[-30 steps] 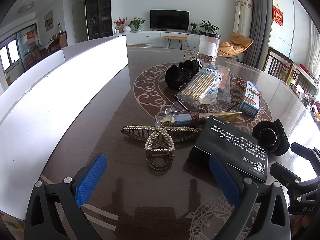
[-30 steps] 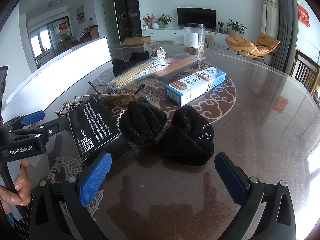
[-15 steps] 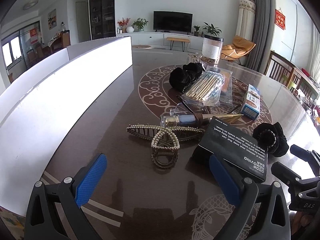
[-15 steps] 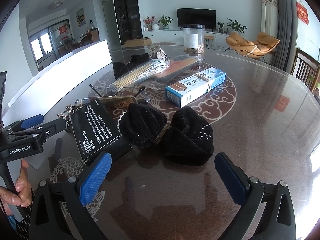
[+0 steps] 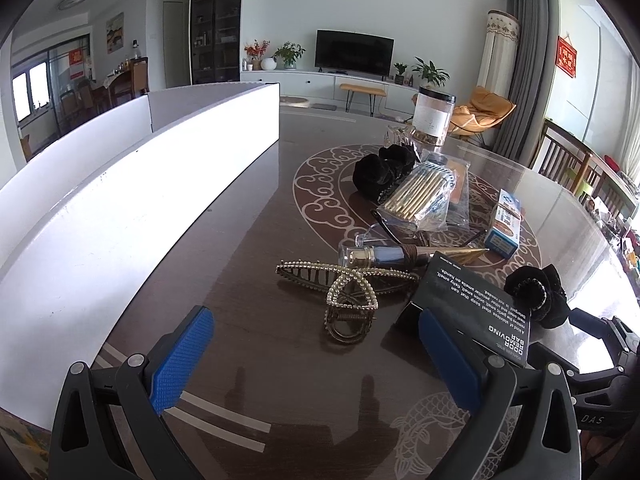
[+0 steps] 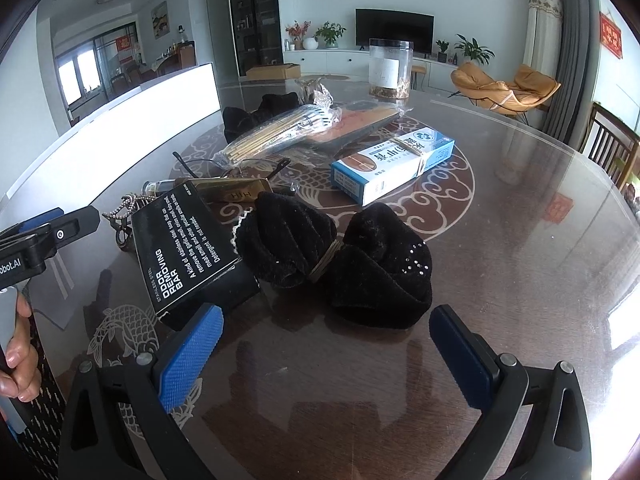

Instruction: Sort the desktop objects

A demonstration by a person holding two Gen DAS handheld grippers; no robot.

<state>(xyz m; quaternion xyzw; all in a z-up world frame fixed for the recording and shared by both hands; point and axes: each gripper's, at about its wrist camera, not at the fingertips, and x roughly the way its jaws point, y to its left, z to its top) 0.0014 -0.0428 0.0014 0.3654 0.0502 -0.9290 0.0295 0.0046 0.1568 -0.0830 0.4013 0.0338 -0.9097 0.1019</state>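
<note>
Left wrist view first: your left gripper (image 5: 314, 354) hangs spread wide over the dark table (image 5: 248, 264) with nothing between the blue pads. The pearl hair claw (image 5: 347, 295) lies dead ahead at twelve o'clock, just beyond the fingertips and apart from them. Its right wing runs in close to the black odor bar box (image 5: 476, 307), which sits at about one o'clock beside your right finger. Close carelessly here and that finger may well catch the box corner and drag it along, or the springy clip could skid on the glossy top. At ten o'clock stands the white bin (image 5: 132, 184), whose inside you can't see from here. Farther off at one o'clock: the glass bottle (image 5: 374, 255) and the bag of gold pens (image 5: 418, 194).

Right wrist view now: your right gripper (image 6: 326, 344) is also wide apart and empty. The black velvet bow (image 6: 340, 260) lies at twelve o'clock, just ahead of the tips, not touching. The same box (image 6: 182, 246) leans near your left pad at eleven, right against the bow's left lobe, so a shallow pinch could nip the box edge or only snag loose fabric. The blue medicine box (image 6: 394, 162) rests farther out at one o'clock, and the left gripper (image 6: 44, 232) shows at nine o'clock, possibly close enough to bump if both reach in together
</note>
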